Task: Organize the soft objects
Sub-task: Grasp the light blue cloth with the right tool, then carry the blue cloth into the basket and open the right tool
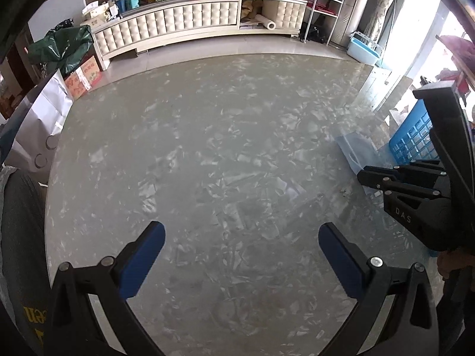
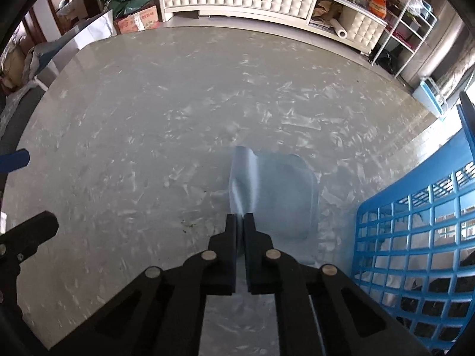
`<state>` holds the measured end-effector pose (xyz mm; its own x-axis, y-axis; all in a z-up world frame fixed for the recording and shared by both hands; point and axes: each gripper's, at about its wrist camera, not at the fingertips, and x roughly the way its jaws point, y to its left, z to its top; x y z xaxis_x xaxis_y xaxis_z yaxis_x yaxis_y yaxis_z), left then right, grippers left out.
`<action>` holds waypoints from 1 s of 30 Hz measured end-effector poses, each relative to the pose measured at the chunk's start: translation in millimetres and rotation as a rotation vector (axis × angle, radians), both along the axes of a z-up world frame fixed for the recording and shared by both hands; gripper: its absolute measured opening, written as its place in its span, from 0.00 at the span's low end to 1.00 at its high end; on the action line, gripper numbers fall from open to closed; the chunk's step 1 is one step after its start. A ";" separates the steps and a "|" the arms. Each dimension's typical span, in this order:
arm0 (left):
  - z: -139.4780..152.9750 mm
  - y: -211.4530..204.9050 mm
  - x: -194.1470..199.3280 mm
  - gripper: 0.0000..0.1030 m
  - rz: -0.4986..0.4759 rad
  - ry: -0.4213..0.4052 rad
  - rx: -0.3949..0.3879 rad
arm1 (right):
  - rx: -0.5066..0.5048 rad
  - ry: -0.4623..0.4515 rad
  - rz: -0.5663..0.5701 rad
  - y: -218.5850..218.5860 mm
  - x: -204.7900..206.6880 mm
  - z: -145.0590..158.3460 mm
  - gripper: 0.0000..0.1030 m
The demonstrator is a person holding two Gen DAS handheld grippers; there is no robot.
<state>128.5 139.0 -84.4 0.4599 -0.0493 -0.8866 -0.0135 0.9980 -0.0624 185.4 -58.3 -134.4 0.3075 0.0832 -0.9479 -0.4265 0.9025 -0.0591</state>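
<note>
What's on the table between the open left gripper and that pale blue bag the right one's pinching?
Nothing. In the left wrist view only bare table separates the left gripper from the pale blue bag beside the right gripper.

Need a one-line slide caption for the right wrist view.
Right claw shut on a pale blue plastic bag lying on the table, blue basket alongside.

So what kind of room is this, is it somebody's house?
Probably a home living room: a long cream tufted cabinet piled with boxes lines the wall, a white wire shelf rack stands beside it, and a blue plastic lattice basket sits on the round marbled table.
</note>
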 end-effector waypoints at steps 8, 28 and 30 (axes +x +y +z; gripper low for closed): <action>19.1 -6.4 -5.2 1.00 -0.025 -0.034 -0.003 | 0.048 -0.043 0.008 -8.6 -14.8 32.5 0.03; 110.8 -52.4 -41.3 1.00 -0.084 -0.222 -0.022 | 0.207 -0.200 0.071 -43.4 -79.1 158.7 0.03; 121.3 -58.4 -45.4 1.00 -0.087 -0.249 -0.033 | 0.217 -0.227 0.069 -53.2 -81.8 169.5 0.03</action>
